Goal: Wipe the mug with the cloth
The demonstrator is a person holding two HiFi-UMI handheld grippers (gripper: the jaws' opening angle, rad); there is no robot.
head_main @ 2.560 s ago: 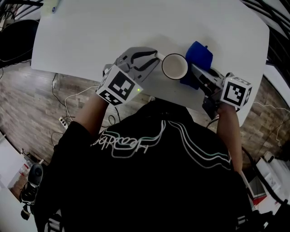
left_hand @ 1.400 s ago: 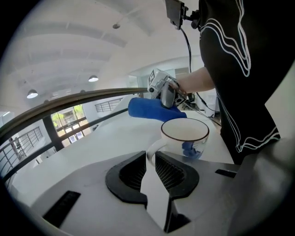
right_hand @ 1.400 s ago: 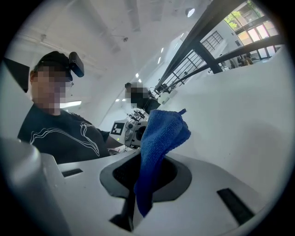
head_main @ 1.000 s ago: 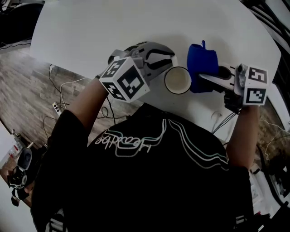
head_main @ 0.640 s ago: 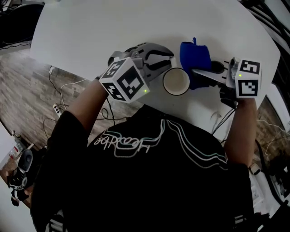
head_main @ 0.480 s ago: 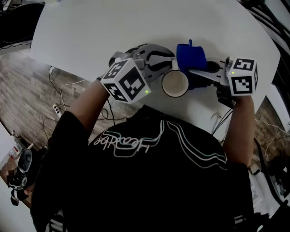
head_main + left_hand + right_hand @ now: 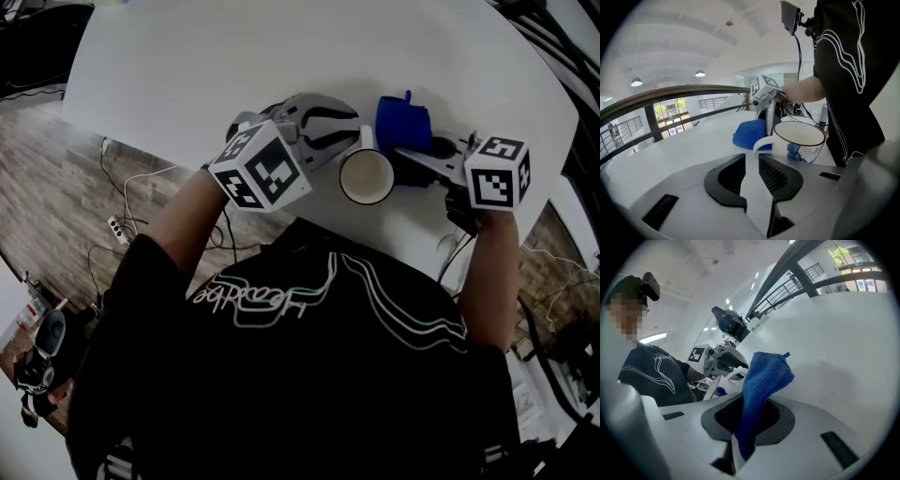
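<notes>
On the table, right gripper clamps cloth, half-hiding the mug; left gripper just opening, empty.

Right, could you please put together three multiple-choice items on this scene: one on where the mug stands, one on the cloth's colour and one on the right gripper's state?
1. Where does the mug stand?
A on the white table
B on a shelf
C on a tray

2. What colour is the cloth?
A red
B blue
C green

3. What state is the right gripper in?
A open and empty
B shut on the cloth
C shut on the mug's handle

Answers:
1 A: the head view shows it upright on the tabletop.
2 B: the head view and the right gripper view both show it blue.
3 B: the right gripper view shows the cloth pinched between its jaws.
</notes>
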